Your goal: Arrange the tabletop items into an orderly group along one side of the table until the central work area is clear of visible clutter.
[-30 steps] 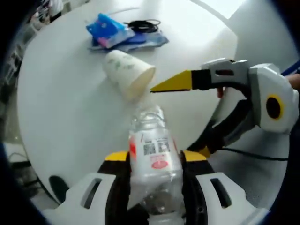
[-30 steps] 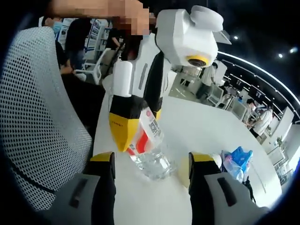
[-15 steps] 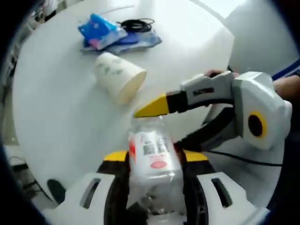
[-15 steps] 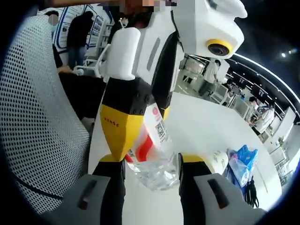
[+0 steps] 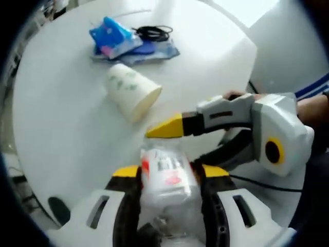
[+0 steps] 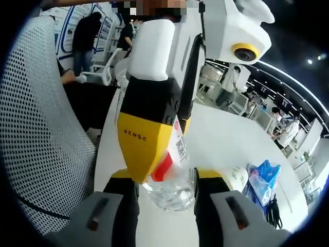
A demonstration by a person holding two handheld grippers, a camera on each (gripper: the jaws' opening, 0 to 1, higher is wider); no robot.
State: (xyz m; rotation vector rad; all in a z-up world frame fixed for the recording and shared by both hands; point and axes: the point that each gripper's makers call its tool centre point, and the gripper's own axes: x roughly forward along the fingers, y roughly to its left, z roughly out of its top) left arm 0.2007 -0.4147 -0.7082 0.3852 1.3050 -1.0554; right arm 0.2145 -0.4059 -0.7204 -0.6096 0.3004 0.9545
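A clear plastic bottle (image 5: 164, 175) with a red and white label sits between the jaws of my left gripper (image 5: 167, 172), which is shut on it. My right gripper comes in from the right, its yellow fingertip (image 5: 167, 127) pressed against the bottle's far end. In the right gripper view the bottle (image 6: 169, 190) fills the gap of my right gripper (image 6: 165, 177), and the left gripper (image 6: 167, 149) clamps it from above. A paper cup (image 5: 132, 91) lies on its side on the round white table (image 5: 61, 118).
A blue tissue pack (image 5: 115, 38), a flat blue packet (image 5: 154, 50) and a coiled black cable (image 5: 154, 32) lie together at the table's far edge. A grey mesh chair (image 6: 36, 128) stands beside the table. People stand in the background.
My right gripper's jaws have narrowed onto the bottle's end, and it has moved in close to the left gripper. The bottle looks shorter and squashed between the two.
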